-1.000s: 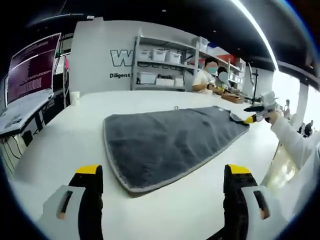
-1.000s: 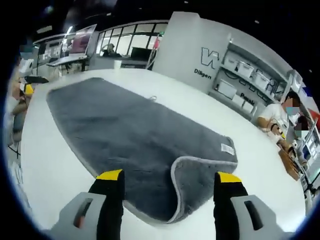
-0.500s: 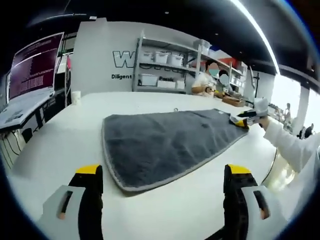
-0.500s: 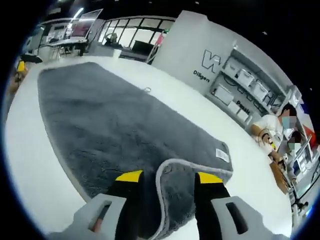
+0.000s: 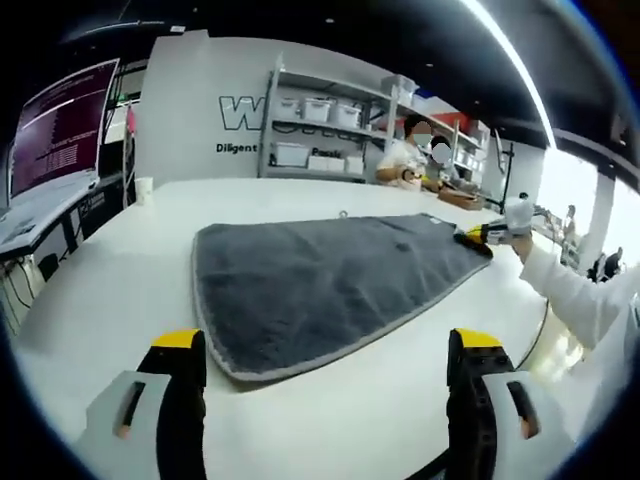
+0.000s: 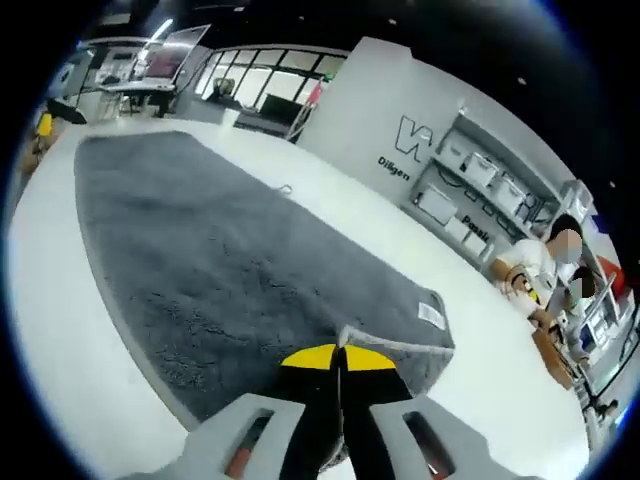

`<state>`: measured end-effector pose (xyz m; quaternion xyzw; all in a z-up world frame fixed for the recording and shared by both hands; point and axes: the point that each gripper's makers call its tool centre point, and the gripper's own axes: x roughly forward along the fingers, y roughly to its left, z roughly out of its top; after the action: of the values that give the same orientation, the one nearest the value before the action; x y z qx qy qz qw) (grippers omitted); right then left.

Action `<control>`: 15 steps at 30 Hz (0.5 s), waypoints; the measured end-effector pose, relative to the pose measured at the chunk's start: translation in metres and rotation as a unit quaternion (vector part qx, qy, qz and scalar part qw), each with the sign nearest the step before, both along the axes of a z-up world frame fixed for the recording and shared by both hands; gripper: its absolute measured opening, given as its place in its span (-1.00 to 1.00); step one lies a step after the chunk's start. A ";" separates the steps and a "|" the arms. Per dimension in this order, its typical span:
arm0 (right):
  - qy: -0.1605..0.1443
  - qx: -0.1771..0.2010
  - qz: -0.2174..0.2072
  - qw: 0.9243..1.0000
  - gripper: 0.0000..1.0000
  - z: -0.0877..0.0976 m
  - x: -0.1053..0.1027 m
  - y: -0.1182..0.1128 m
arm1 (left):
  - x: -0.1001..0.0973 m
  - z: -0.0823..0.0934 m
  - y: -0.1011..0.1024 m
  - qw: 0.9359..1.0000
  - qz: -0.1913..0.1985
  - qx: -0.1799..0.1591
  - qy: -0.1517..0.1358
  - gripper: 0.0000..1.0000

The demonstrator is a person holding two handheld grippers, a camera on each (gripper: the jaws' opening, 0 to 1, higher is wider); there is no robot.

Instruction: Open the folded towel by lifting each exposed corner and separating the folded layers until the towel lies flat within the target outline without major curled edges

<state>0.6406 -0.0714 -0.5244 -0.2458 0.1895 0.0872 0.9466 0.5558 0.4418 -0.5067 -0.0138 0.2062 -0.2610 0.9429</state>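
Right gripper view looks down on a white counter (image 6: pixel 60 300) that carries the grey towel (image 6: pixel 200 260), spread long across it with a pale hem and a small white label (image 6: pixel 432 314) near its far corner. At the near corner a curled flap of the towel lies folded back over the pile, and the right tongs (image 6: pixel 340 358) are clenched on that flap, yellow tips pressed together with the hem between them. Left gripper view shows the towel (image 5: pixel 320 285) lying on the counter (image 5: pixel 110 300) ahead of the left tongs (image 5: pixel 328 345), which hang released above the bare surface, jaws wide apart, just short of the towel's near edge. At the towel's far corner the right tongs (image 5: pixel 480 237) appear, held by a white sleeve (image 5: pixel 575 290).
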 end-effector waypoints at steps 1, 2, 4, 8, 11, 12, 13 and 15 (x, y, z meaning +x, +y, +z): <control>-0.009 0.008 -0.008 1.000 -1.00 0.003 -0.004 -0.006 | 0.000 0.000 0.000 1.000 0.000 0.000 0.000 0.99; -0.019 0.019 -0.021 0.999 -1.00 0.006 -0.009 -0.013 | 0.001 0.000 -0.001 1.000 0.000 0.000 0.001 0.99; -0.035 0.034 -0.045 0.998 -1.00 0.010 -0.017 -0.028 | 0.001 -0.001 -0.001 1.000 0.003 -0.001 0.002 0.98; -0.080 0.022 -0.115 0.990 -1.00 0.017 -0.044 -0.066 | 0.003 -0.004 -0.001 1.000 0.009 -0.005 0.008 0.98; -0.084 0.046 -0.159 0.983 -1.00 0.012 -0.059 -0.087 | 0.003 -0.007 -0.002 1.000 0.010 -0.004 0.012 0.98; -0.076 0.061 -0.169 0.981 -1.00 0.007 -0.064 -0.090 | 0.002 -0.008 -0.003 1.000 0.010 -0.004 0.014 0.98; -0.070 0.072 -0.178 0.979 -1.00 0.001 -0.069 -0.091 | 0.002 -0.008 -0.005 1.000 0.008 -0.004 0.015 0.98; -0.067 0.072 -0.190 0.977 -1.00 -0.005 -0.076 -0.096 | 0.001 -0.009 -0.009 1.000 0.004 -0.004 0.017 0.98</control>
<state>0.5645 -0.1678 -0.5295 -0.1418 0.1627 -0.0979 0.9715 0.5571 0.4330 -0.5157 -0.0229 0.2210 -0.2582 0.9402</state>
